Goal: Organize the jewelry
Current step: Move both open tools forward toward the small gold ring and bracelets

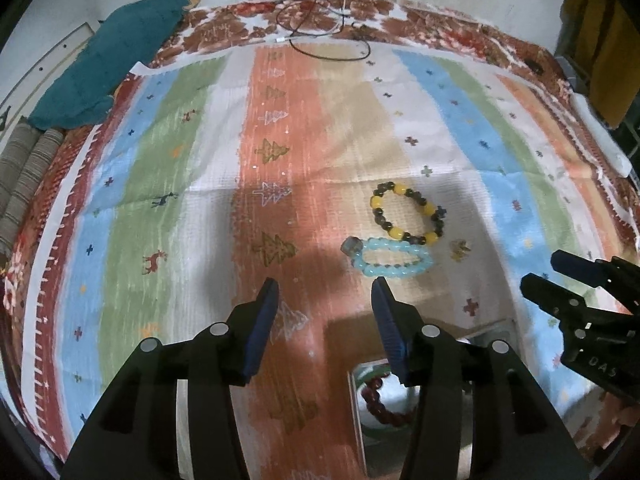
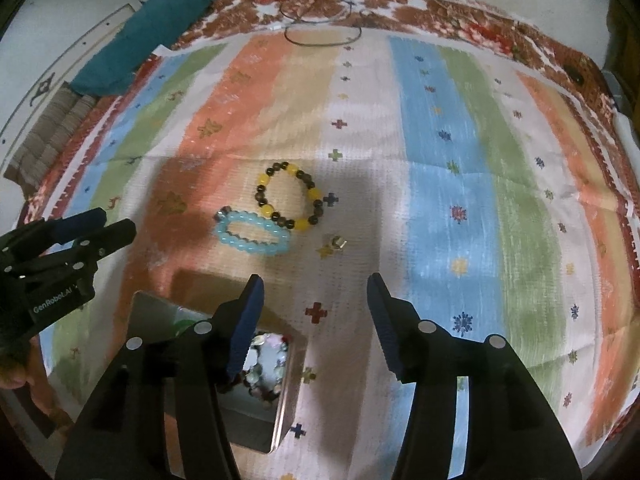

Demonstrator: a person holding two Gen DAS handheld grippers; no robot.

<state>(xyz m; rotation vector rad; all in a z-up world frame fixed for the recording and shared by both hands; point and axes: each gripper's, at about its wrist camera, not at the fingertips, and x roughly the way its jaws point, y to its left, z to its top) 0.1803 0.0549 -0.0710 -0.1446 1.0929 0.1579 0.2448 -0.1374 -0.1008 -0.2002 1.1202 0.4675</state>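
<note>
A bracelet of yellow and dark beads (image 1: 400, 189) (image 2: 302, 225) lies on the striped cloth (image 1: 168, 184) (image 2: 448, 184). Touching its near side is a light-blue bead bracelet (image 1: 384, 245) (image 2: 240, 216) with a grey charm. A small metal piece (image 1: 460, 249) (image 2: 336, 242) lies to their right. An open metal box (image 1: 356, 412) (image 2: 286, 400) at the near edge holds a dark red bead bracelet (image 1: 380, 404) and several others. My left gripper (image 1: 325, 282) (image 2: 116, 220) hangs open just short of the blue bracelet. My right gripper (image 2: 315, 278) (image 1: 542, 270) is open above the cloth, right of the box. Neither holds anything.
A teal cloth (image 1: 116, 56) (image 2: 160, 28) lies at the far left corner. Thin cables (image 1: 320, 28) (image 2: 320, 40) loop over the far edge. Striped cushions (image 1: 24, 176) sit off the left side. A yellow fabric (image 1: 600, 40) hangs at the far right.
</note>
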